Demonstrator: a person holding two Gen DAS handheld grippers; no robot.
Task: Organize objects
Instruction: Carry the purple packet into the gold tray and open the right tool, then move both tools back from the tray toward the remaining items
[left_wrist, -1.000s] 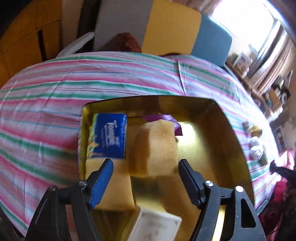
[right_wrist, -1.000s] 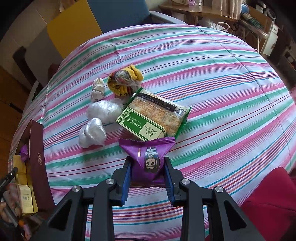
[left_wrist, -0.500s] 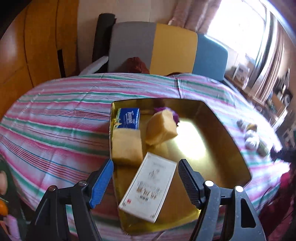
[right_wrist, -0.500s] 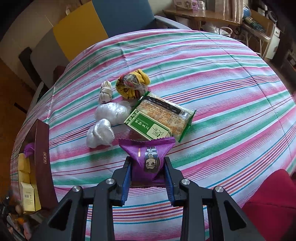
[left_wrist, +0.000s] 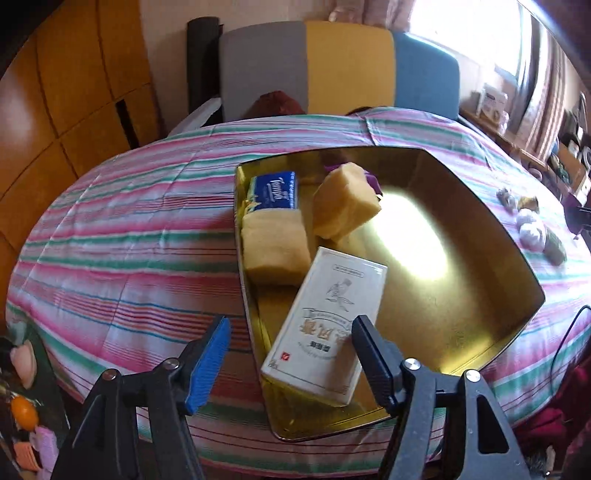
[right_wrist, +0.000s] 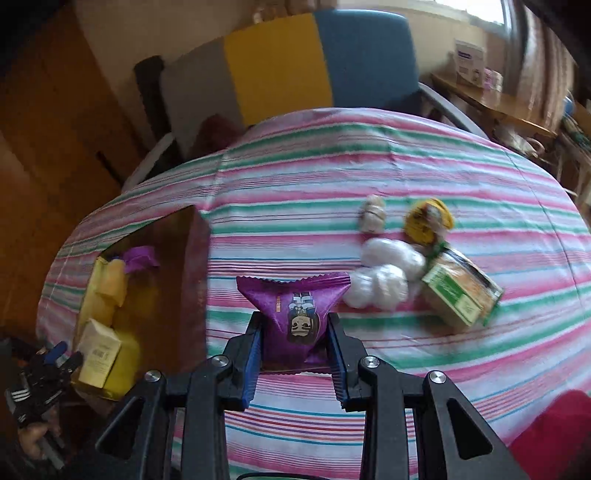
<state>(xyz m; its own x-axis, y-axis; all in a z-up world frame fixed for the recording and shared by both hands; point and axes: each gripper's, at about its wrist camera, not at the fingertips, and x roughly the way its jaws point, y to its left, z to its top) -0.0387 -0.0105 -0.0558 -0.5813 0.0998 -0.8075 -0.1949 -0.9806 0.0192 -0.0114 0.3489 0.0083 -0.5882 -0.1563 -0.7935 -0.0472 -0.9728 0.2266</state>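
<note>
A gold-lined box (left_wrist: 480, 229) sits on the striped table. It holds a white carton (left_wrist: 327, 325), two yellow packs (left_wrist: 275, 243), a blue packet (left_wrist: 275, 192) and a purple item at the back. My left gripper (left_wrist: 290, 354) is open and empty, above the box's near edge. My right gripper (right_wrist: 295, 354) is shut on a purple snack packet (right_wrist: 295, 310), held above the cloth just right of the box (right_wrist: 192, 280). The left gripper also shows in the right wrist view (right_wrist: 48, 365).
On the cloth to the right lie white wrapped sweets (right_wrist: 384, 273), a yellow-wrapped item (right_wrist: 428, 221), a small beige sweet (right_wrist: 373, 214) and a green cracker pack (right_wrist: 458, 291). A grey, yellow and blue chair (left_wrist: 332, 66) stands behind the table.
My left gripper pulled back and up from inside the box, leaving a yellow pack there. My right gripper swung left with the purple packet toward the box.
</note>
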